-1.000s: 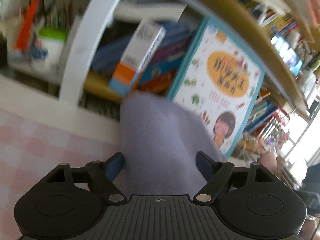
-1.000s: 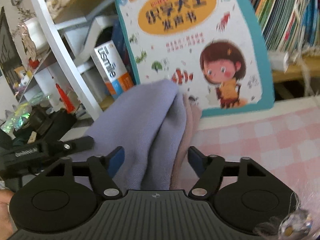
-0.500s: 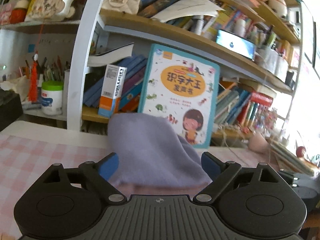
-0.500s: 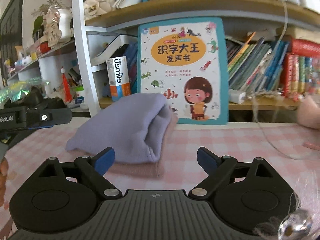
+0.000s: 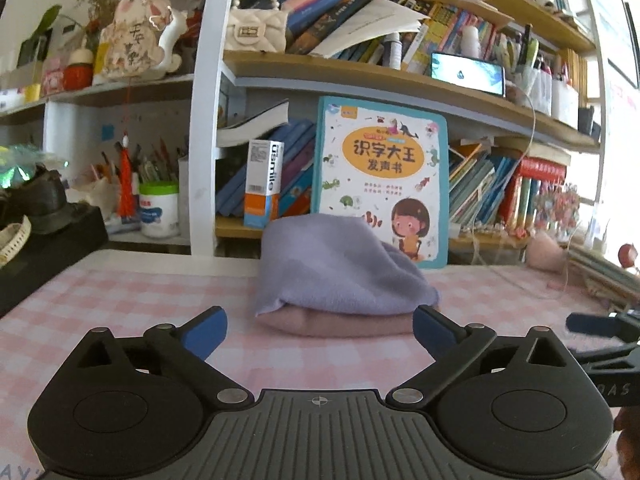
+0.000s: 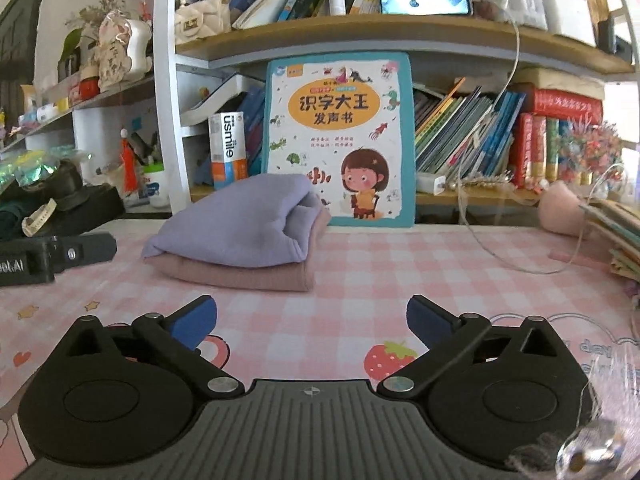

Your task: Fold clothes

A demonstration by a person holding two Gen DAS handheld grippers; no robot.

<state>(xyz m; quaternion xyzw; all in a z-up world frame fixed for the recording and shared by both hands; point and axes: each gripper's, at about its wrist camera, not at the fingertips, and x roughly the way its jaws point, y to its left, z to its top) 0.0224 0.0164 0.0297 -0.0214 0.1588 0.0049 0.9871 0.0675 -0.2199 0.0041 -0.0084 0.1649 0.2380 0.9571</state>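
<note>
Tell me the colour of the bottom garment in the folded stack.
Dusty pink garment, under the lavender one; clearest in the right wrist view.

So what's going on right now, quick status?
Left gripper open, right gripper open, both empty. Purple cloth folded atop pink cloth. Nothing blocking.

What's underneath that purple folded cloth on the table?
A folded pink cloth lies under the purple cloth, its edges showing along the front and right. Anything beneath the pink one is hidden.

Home study nook (crammed bookshelves [image 6: 460, 136], picture book [image 6: 340, 140]).
</note>
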